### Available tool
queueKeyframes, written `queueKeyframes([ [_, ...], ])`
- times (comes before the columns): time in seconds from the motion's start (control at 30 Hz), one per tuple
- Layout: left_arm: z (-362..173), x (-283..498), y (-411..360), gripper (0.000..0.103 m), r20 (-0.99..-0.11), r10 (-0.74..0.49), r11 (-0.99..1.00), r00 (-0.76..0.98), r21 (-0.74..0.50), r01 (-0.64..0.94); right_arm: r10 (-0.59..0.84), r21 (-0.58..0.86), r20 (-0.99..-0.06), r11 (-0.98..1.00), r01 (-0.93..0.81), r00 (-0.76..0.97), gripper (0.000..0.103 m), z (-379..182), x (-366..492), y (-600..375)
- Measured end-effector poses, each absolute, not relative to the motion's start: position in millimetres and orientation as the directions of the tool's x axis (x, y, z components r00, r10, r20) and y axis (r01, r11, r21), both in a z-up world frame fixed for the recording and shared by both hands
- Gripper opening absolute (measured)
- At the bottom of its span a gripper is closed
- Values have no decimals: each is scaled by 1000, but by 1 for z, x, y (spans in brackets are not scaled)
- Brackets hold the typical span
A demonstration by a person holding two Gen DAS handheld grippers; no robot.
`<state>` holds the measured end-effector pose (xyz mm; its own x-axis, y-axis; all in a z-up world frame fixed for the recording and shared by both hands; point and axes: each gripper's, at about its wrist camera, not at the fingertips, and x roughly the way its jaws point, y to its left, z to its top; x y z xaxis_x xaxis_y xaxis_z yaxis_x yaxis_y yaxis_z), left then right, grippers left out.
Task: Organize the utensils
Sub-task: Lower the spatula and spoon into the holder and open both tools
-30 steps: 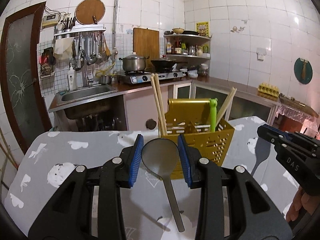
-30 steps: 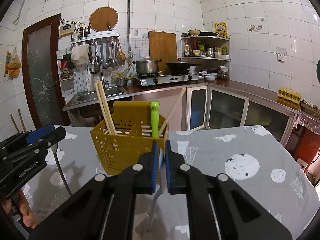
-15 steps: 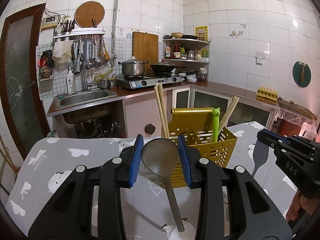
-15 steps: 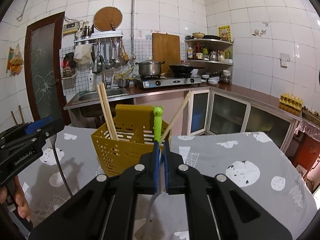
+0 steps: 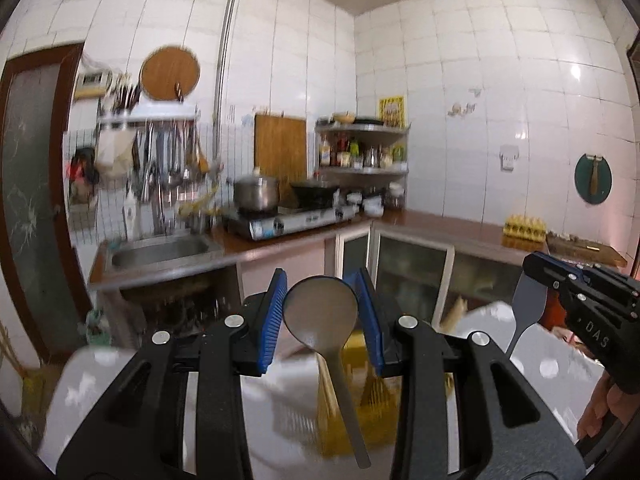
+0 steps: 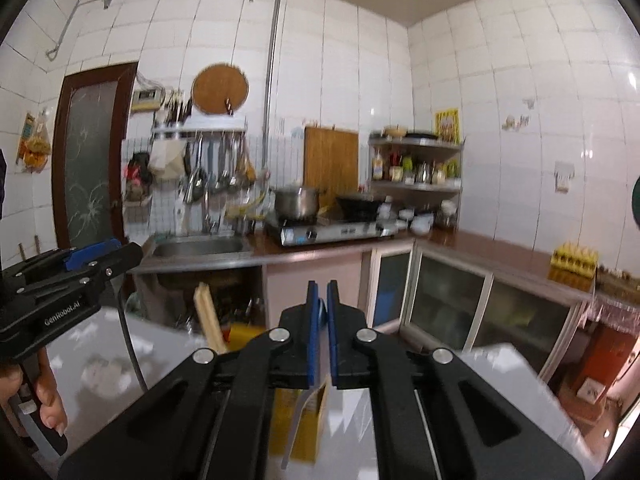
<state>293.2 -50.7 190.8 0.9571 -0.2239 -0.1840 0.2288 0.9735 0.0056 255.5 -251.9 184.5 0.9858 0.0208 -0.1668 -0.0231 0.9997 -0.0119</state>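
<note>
Steel round-bowled ladle (image 5: pixel 320 312) gripped in our left claw (image 5: pixel 321 316), grey flat spatula (image 5: pixel 529 304) pinched in our right claw (image 6: pixel 322 334); next, we judge, lowering both into the yellow slotted caddy (image 5: pixel 360 424).

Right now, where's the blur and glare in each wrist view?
Left wrist view: the gripper and the spoon it holds are sharp, while the yellow basket and table are smeared; glare on the right wall tiles. Right wrist view: the gripper is crisp, the table and basket blurred; fisheye bends the walls.
</note>
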Motion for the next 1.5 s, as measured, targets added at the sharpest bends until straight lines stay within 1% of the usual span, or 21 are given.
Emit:
queueKeyframes([
  [0.1, 207, 316, -60, 34, -151, -212, 975, 966, 38, 220, -1, -19, -111, 1000, -1, 994, 4, 208, 274, -255],
  [0.2, 204, 341, -69, 34, -134, -213, 974, 968, 50, 221, -5, -12, -99, 1000, 4, 995, 4, 213, 296, -257],
  [0.27, 190, 358, -75, 34, -151, -222, 971, 963, 53, 232, -6, -20, -104, 1000, 4, 995, 4, 207, 309, -254],
  [0.4, 149, 374, -79, 34, -207, -242, 966, 948, 41, 255, 14, -34, -155, 999, -20, 988, 4, 175, 329, -251],
  [0.5, 117, 382, -78, 35, -255, -232, 967, 939, 40, 250, 26, -36, -222, 999, -35, 975, 4, 144, 339, -251],
  [0.6, 105, 381, -71, 35, -293, -243, 966, 925, 10, 257, 33, -34, -286, 998, -45, 958, 5, 123, 346, -251],
  [0.63, 104, 380, -68, 41, -302, -236, 968, 924, 9, 250, 30, -36, -310, 998, -44, 950, 5, 118, 346, -251],
  [0.67, 106, 376, -65, 54, -301, -221, 971, 928, 15, 237, 27, -36, -330, 999, -41, 944, 5, 114, 346, -253],
  [0.73, 114, 367, -59, 71, -283, -203, 976, 937, 13, 216, 18, -28, -365, 999, -30, 931, 8, 110, 344, -257],
  [0.77, 119, 361, -55, 74, -274, -195, 979, 942, 8, 205, 14, -22, -378, 999, -24, 926, 12, 109, 343, -259],
  [0.8, 124, 356, -50, 76, -268, -194, 980, 944, 0, 201, 16, -5, -391, 1000, -19, 920, 35, 111, 338, -263],
  [0.83, 130, 347, -45, 82, -269, -192, 981, 944, -14, 196, 13, 5, -389, 1000, -12, 921, 54, 111, 332, -266],
  [0.87, 135, 339, -40, 87, -268, -190, 981, 944, -25, 190, 6, 12, -379, 1000, -2, 925, 56, 113, 322, -269],
  [0.97, 146, 308, -26, 98, -249, -180, 984, 952, -45, 174, 7, 26, -381, 1000, 3, 924, 57, 117, 292, -274],
  [1.0, 148, 297, -22, 98, -246, -178, 984, 953, -51, 171, 8, 31, -381, 1000, 4, 924, 62, 118, 283, -274],
  [1.03, 151, 282, -17, 98, -243, -178, 984, 954, -61, 168, 7, 33, -379, 999, 6, 925, 71, 118, 267, -275],
  [1.13, 149, 241, -5, 98, -228, -160, 986, 960, -76, 146, 6, 40, -359, 999, 9, 933, 87, 113, 221, -273],
  [1.2, 141, 210, 0, 98, -215, -147, 988, 965, -68, 136, 2, 40, -350, 999, 13, 937, 93, 103, 190, -269],
  [1.3, 126, 176, 2, 98, -220, -145, 989, 965, -54, 136, -2, 65, -350, 998, 27, 937, 98, 87, 152, -265],
  [1.4, 103, 143, 4, 98, -247, -149, 989, 958, -46, 142, -25, 64, -346, 997, 50, 938, 98, 66, 120, -258],
  [1.5, 80, 107, 0, 98, -241, -128, 992, 962, -28, 125, -53, 28, -355, 997, 67, 933, 98, 51, 98, -248],
])
